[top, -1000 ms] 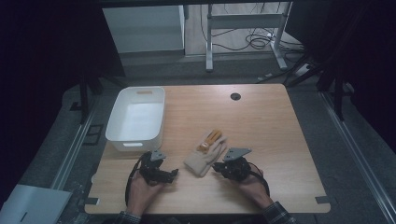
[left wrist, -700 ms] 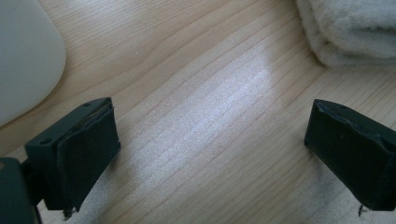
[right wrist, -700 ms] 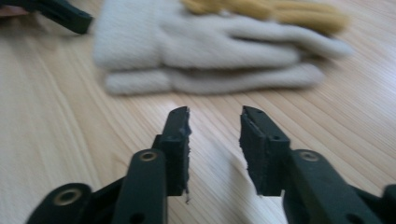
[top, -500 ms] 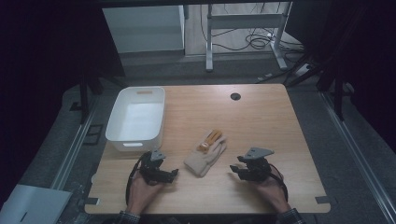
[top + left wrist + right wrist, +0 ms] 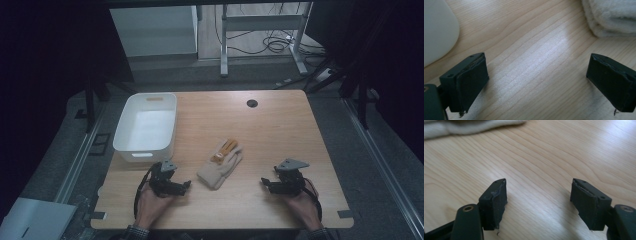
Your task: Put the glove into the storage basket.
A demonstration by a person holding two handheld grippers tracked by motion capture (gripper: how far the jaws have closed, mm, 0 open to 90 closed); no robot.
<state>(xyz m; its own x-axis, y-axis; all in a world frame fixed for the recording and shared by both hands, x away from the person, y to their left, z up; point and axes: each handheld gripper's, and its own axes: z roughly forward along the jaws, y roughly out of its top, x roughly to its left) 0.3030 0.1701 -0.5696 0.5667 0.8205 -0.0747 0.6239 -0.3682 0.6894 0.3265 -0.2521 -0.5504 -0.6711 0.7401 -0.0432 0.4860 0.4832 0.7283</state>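
Cream knit glove [image 5: 220, 163] with orange trim lies limp at the bench [image 5: 280, 125] centre, between both grippers. The left gripper [image 5: 181, 186] sits at its 8 o'clock, the right gripper [image 5: 265, 184] at 4 o'clock, each with fingers spread apart, empty. Risk: soft fabric may bunch or slide, so 1 pinch catches only a loose fold short of the white bin [image 5: 146, 126].

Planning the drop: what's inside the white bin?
The white bin looks empty: pale bare floor shows inside. Its near wall hides the strip of floor just behind it.
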